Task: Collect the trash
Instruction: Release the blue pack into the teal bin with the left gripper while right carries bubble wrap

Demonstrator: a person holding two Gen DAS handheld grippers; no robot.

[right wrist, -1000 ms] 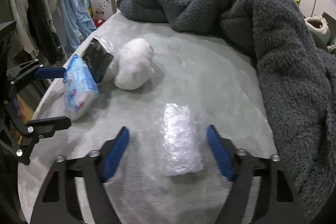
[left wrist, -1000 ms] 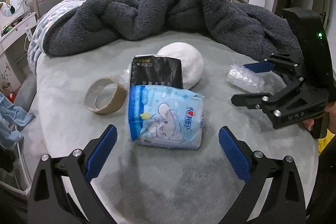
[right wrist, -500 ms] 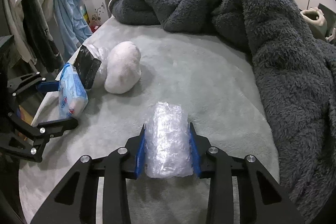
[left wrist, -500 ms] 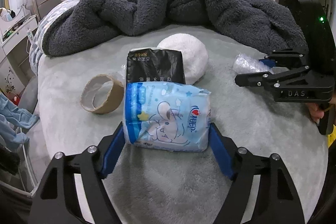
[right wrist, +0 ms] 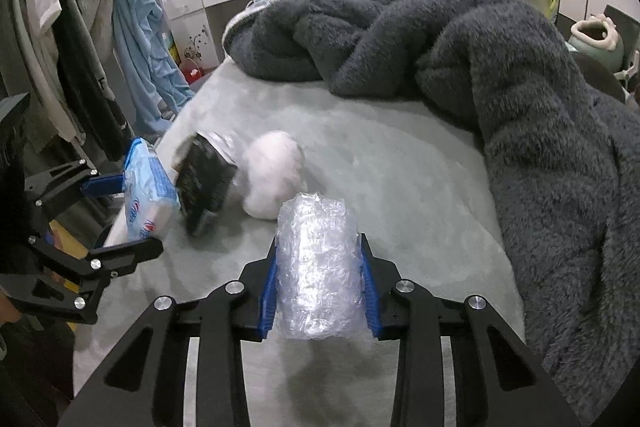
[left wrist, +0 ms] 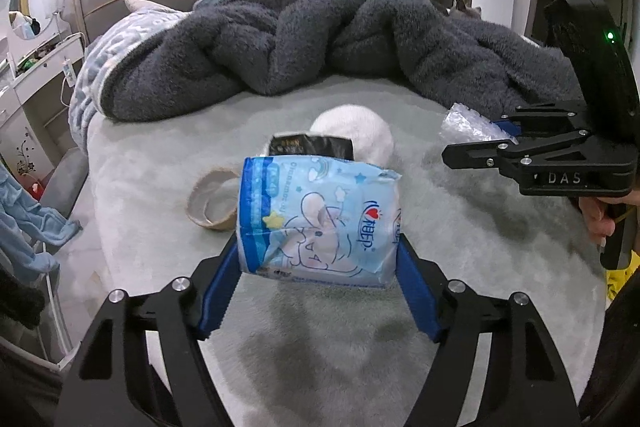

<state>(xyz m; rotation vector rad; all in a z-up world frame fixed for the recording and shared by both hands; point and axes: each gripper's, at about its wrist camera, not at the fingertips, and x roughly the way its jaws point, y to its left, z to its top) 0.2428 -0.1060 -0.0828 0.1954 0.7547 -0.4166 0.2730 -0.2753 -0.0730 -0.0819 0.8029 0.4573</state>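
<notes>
My left gripper (left wrist: 318, 267) is shut on a light blue tissue pack (left wrist: 320, 219) and holds it above the grey-green bed sheet (left wrist: 320, 355). My right gripper (right wrist: 319, 287) is shut on a roll of clear bubble wrap (right wrist: 318, 267), lifted off the sheet. The bubble wrap (left wrist: 466, 125) and right gripper also show at the right of the left wrist view. The tissue pack (right wrist: 146, 195) shows at the left of the right wrist view. On the sheet lie a black packet (left wrist: 310, 146), a white ball of fluff (left wrist: 356, 131) and a cardboard tape ring (left wrist: 212, 203).
A thick dark grey blanket (left wrist: 320, 39) is heaped across the far half of the bed and down its right side (right wrist: 540, 147). Clothes hang on a rack (right wrist: 80, 47) beside the bed's left edge. A white dresser (right wrist: 208, 7) stands behind it.
Both grippers closed from open onto their items, the left on the tissue pack and the right on the bubble wrap. Both then lifted them off the sheet.
</notes>
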